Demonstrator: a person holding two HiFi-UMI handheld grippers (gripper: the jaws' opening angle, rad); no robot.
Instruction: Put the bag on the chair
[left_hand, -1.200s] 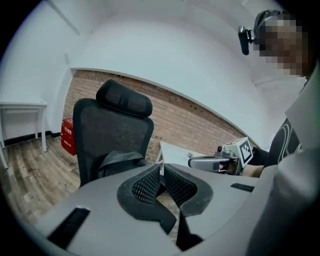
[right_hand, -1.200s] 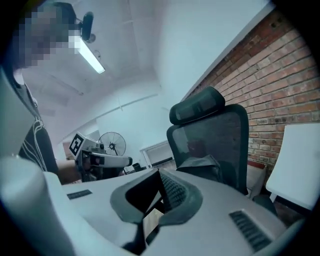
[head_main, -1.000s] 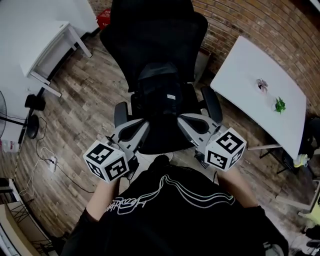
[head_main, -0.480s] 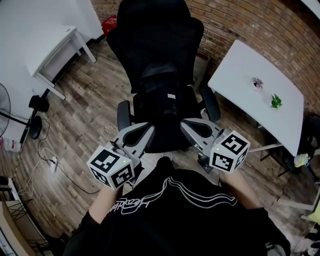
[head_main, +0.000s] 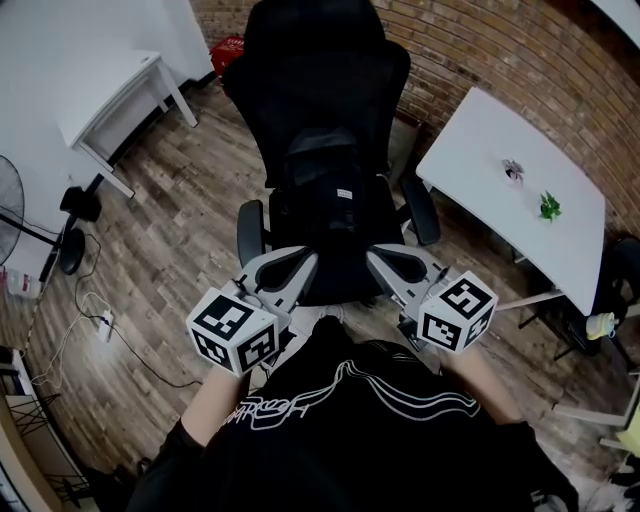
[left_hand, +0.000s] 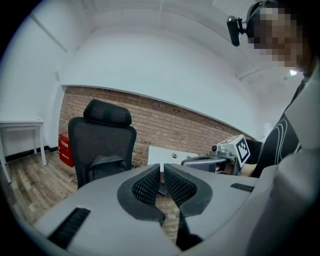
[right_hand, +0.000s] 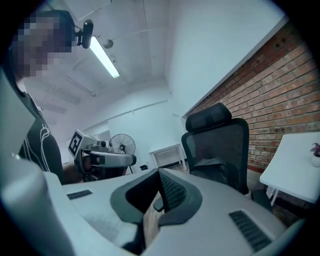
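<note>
A black bag (head_main: 322, 178) stands upright on the seat of a black office chair (head_main: 325, 70) and leans on its backrest. The bag (left_hand: 106, 166) also shows on the chair (left_hand: 102, 135) in the left gripper view, and the bag (right_hand: 212, 170) sits on the chair (right_hand: 222, 137) in the right gripper view. My left gripper (head_main: 308, 260) is shut and empty, just short of the seat's front edge. My right gripper (head_main: 374, 258) is likewise shut and empty beside it. Neither touches the bag.
A white table (head_main: 500, 215) with a small green plant (head_main: 548, 207) stands at the right by the brick wall. A white desk (head_main: 105, 100) is at the left, with a fan (head_main: 12, 205) and floor cables (head_main: 95, 322) near it. A red box (head_main: 228, 48) lies behind the chair.
Both shut grippers have drawn back a little from the chair toward the person. The bag has stayed on the seat.
</note>
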